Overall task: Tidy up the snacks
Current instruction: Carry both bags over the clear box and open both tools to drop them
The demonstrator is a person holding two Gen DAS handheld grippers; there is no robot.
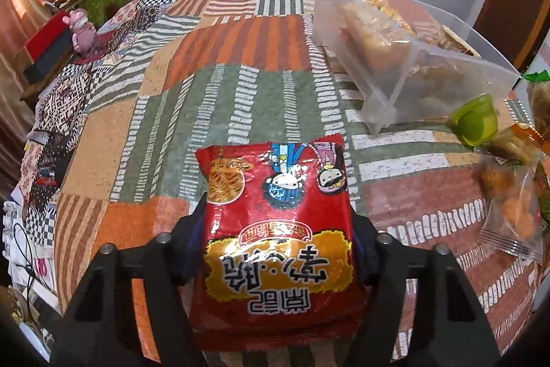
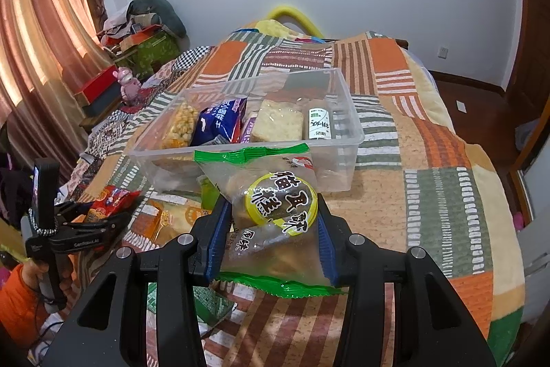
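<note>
Patchwork cloth in orange, green and white stripes covers the bed (image 2: pixel 429 140) that everything rests on. On it, toward the far side in the right wrist view, stands a clear plastic bin (image 2: pixel 347 126) holding several snacks: a popcorn-like yellow pack (image 2: pixel 178 126), a blue packet (image 2: pixel 220 122), a pale cracker block (image 2: pixel 280 122) and a small white-labelled packet (image 2: pixel 318 122). Just in front of the bin, the right gripper (image 2: pixel 271 229) is clamped on a clear snack bag with green edges and a yellow round label (image 2: pixel 275 205), its blue-padded fingers (image 2: pixel 216 229) pressing both sides, the bag held above the cloth. Lower left in the same view, the left gripper (image 2: pixel 103 212) appears with a red packet in it. From the left wrist camera, that left gripper (image 1: pixel 278 229) is closed on a red instant-noodle snack packet (image 1: pixel 278 222), printed with cartoon figures, held over the cloth. To its right lie a large clear zip bag of biscuits (image 1: pixel 395 57), a green jelly cup (image 1: pixel 476 119) and a small clear pack of orange snacks (image 1: pixel 508 208).
</note>
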